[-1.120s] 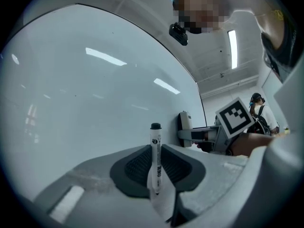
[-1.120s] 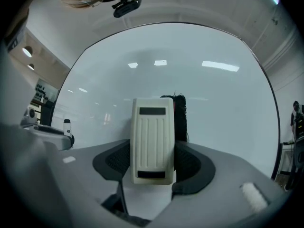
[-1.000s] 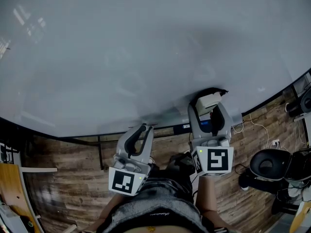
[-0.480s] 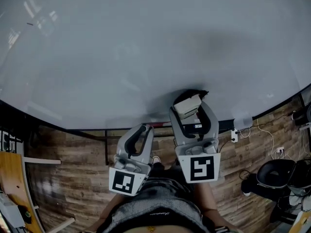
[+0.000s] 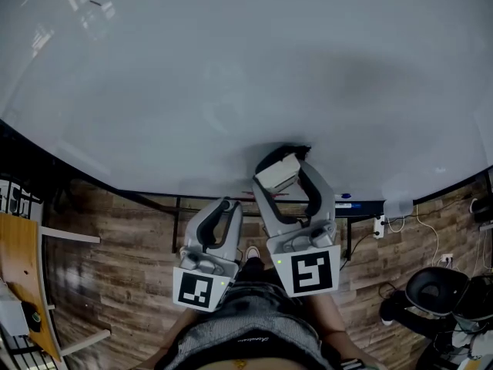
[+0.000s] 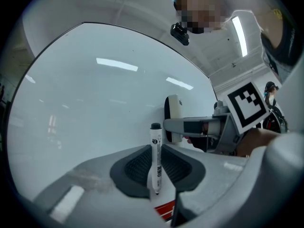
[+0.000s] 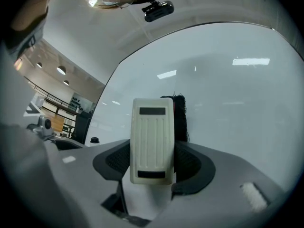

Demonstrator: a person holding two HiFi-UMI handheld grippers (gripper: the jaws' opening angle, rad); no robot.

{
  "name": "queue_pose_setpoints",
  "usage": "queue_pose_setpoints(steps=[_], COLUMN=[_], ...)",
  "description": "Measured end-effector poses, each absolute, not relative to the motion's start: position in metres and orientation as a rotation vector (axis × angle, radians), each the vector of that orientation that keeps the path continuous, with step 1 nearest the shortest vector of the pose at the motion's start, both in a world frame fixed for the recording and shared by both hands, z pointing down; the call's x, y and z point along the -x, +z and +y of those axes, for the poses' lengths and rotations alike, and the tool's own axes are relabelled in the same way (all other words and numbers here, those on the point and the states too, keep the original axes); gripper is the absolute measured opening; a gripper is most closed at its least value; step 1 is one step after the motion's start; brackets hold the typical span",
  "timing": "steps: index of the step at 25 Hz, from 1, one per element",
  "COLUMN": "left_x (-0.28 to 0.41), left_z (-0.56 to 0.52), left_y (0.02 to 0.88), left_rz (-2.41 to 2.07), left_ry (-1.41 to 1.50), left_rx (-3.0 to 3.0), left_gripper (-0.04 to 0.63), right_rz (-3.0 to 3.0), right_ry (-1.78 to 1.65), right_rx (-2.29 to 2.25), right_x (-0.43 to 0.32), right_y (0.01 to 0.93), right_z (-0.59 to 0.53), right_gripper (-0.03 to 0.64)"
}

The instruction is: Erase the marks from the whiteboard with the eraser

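Observation:
The large whiteboard (image 5: 231, 75) fills the upper head view and looks blank, with only light reflections on it. My right gripper (image 5: 282, 173) is shut on a white eraser (image 5: 278, 172) with a black felt pad, held against the board near its lower edge. In the right gripper view the eraser (image 7: 152, 139) stands upright between the jaws. My left gripper (image 5: 224, 213) hangs lower, below the board's edge, shut on a white marker (image 6: 155, 158) with a black cap. The eraser (image 6: 173, 118) and right gripper also show in the left gripper view.
A marker tray (image 5: 339, 200) with pens runs under the board's lower edge. The wooden floor (image 5: 115, 284) lies below, with a wooden table edge (image 5: 23, 284) at the left, a black chair (image 5: 435, 291) at the lower right and a wall socket with cables (image 5: 381, 226).
My right gripper has carried the eraser leftward along the board's lower part. The left gripper has barely moved. The head view has shifted so more of the board's right side shows.

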State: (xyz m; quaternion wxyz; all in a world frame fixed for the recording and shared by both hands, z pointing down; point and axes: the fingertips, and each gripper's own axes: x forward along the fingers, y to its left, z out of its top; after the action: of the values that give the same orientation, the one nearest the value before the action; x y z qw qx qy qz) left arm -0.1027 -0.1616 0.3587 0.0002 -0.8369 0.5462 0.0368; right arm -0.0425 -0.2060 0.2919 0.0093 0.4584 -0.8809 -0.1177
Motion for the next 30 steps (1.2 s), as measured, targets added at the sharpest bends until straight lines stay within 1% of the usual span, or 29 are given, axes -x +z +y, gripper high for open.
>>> queue_pose_setpoints(steps=[5,10,22,30], left_x=[0.102,0.091,0.032,0.019], left_z=[-0.157,-0.159,-0.178,-0.180], left_y=[0.357,0.355,0.351,0.347], left_rz=[1.735,1.724,1.562,1.497], left_ry=[0.123,0.142,0.163,0.164], left_rx=[2.615,2.624,2.726,2.746], left_gripper=[0.071,0.071,0.071,0.071], right_rz=[-2.802,-2.827,-2.571,-2.535], right_ry=[-0.346,-0.327,-0.314,-0.280], right_rx=[-1.371,-1.390,-1.733,-1.740], right_x=[0.046,0.029,-0.085,-0.088], right_y=[0.292,0.285,0.294,0.305], right_z=[-0.199,-0.200,-0.221,-0.219], right_gripper=[0.259,0.259,0.259,0.259])
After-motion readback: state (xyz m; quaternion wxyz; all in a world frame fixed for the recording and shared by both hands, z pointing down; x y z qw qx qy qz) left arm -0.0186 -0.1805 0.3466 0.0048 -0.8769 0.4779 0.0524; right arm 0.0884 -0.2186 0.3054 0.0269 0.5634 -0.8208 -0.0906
